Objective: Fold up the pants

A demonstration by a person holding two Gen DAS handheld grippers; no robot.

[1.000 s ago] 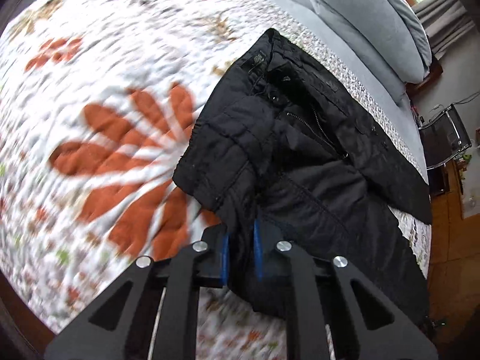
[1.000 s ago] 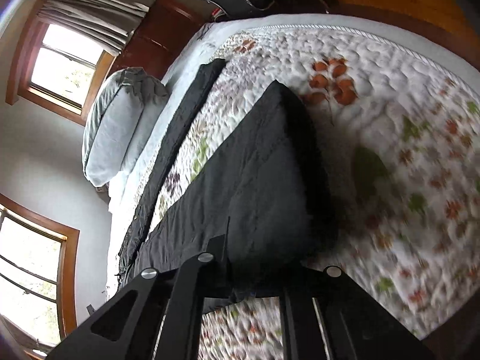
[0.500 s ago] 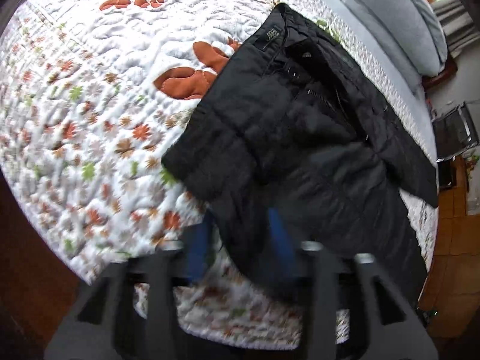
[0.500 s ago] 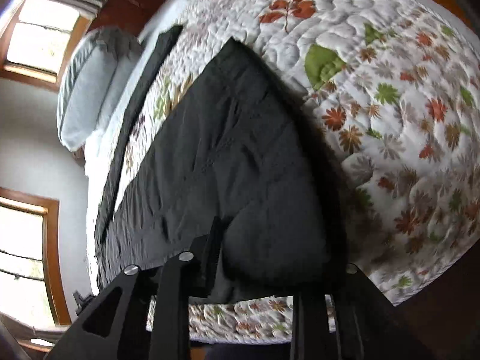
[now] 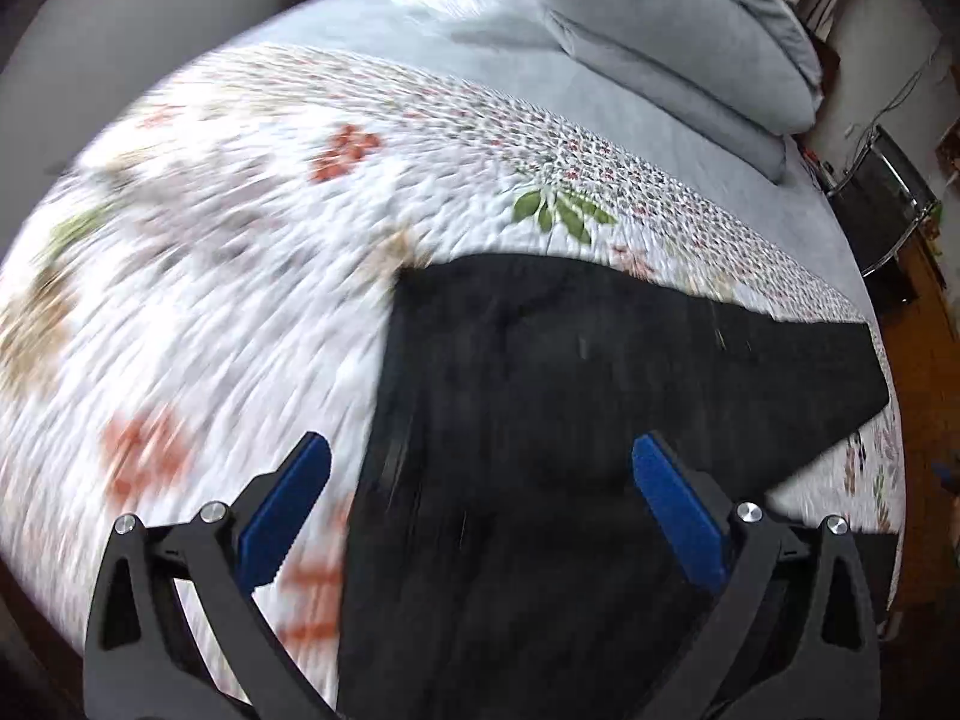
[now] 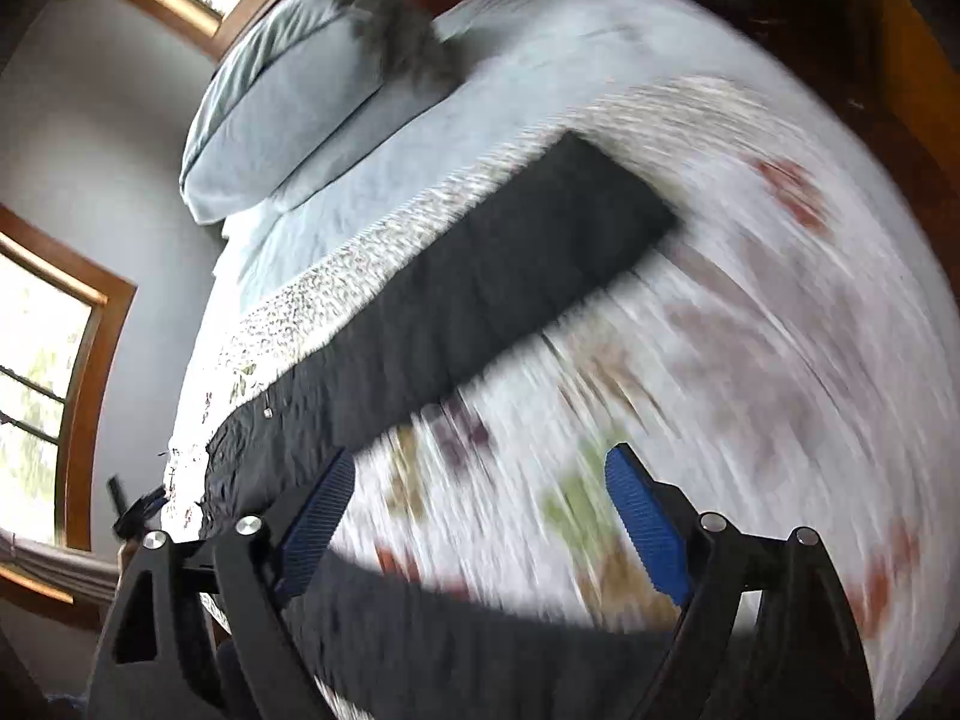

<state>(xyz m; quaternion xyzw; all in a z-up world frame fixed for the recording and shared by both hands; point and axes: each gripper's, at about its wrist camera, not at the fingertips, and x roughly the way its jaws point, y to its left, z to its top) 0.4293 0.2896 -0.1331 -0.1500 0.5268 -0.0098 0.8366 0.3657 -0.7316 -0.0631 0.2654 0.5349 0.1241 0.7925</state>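
Note:
The black pants [image 5: 570,396] lie flat on the flowered quilt [image 5: 240,252], folded lengthwise into a long dark strip. In the right wrist view the pants [image 6: 480,300] run from lower left toward the upper right. My left gripper [image 5: 480,480] is open and empty above the near part of the pants, its blue pads [image 5: 288,504] spread wide. My right gripper [image 6: 480,498] is open and empty above the quilt [image 6: 750,360], just right of the strip. Both views are motion-blurred.
Grey pillows [image 5: 672,30] lie at the head of the bed on a pale sheet [image 5: 450,42]. A chair [image 5: 888,198] stands on the wooden floor beside the bed. Windows [image 6: 36,360] with wooden frames line the wall.
Both grippers were shut on the pants and lifting them. Now both have let go and opened, and the pants lie folded flat on the quilt.

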